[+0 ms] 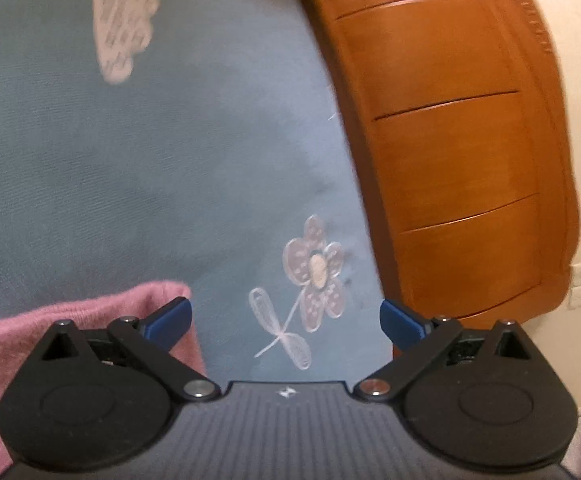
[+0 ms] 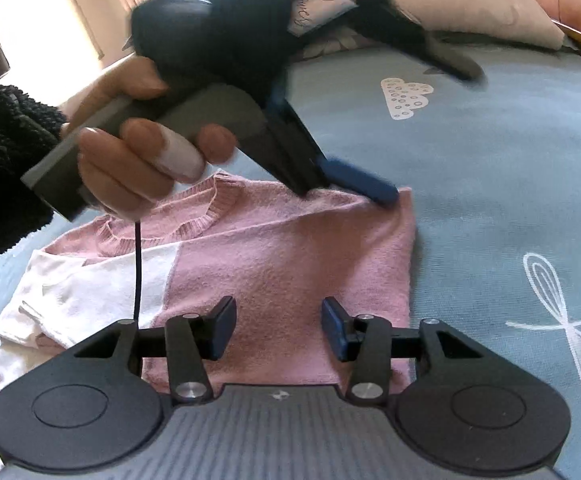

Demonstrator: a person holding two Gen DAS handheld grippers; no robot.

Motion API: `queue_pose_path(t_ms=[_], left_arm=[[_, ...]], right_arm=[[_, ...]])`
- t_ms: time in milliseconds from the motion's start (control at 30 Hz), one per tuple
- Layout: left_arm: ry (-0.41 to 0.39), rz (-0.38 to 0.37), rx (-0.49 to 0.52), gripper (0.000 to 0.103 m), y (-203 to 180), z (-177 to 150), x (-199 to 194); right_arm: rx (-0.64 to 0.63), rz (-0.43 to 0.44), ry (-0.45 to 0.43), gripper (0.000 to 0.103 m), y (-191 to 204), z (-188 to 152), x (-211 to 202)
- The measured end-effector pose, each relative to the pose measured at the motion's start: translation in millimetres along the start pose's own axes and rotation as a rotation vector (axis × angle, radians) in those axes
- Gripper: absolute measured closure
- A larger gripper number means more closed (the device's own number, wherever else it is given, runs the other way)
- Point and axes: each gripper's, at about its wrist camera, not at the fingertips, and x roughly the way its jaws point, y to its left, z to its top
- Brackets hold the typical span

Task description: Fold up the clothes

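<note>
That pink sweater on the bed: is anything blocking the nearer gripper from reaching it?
Nothing visible. The right gripper hangs open directly over the pink sweater, with only a thin black cable dangling off to one side.

The sweater point(image 2: 282, 264) was pink with a white panel at one side, the bedsheet point(image 1: 138, 168) was grey-blue with white outlined flowers and clouds, the headboard point(image 1: 458, 152) was orange-brown wood, and both claws were black with blue pads point(image 2: 336, 328).

Home bedroom, blue flower-print bedsheet point(image 1: 150, 160), wooden headboard point(image 1: 450, 160), pillow point(image 2: 470, 4)
</note>
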Motion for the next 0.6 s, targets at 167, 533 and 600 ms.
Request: queue_pose_path(t_ms=[167,533,600], left_arm=[[-0.018,-0.019,0.030,0.003,-7,-6,-11],[-0.073,0.020,0.071,0.004,-12,8,11],[-0.102,0.029,0.113,0.003,-22,6,-10]], right_arm=[[-0.004,-0.016,-0.001,0.051,1,-4,-7],[-0.100,-0.103,0.015,0.058,1,-23,-25],[-0.061,-0.096,-0.014,0.058,-2,-16,-34]])
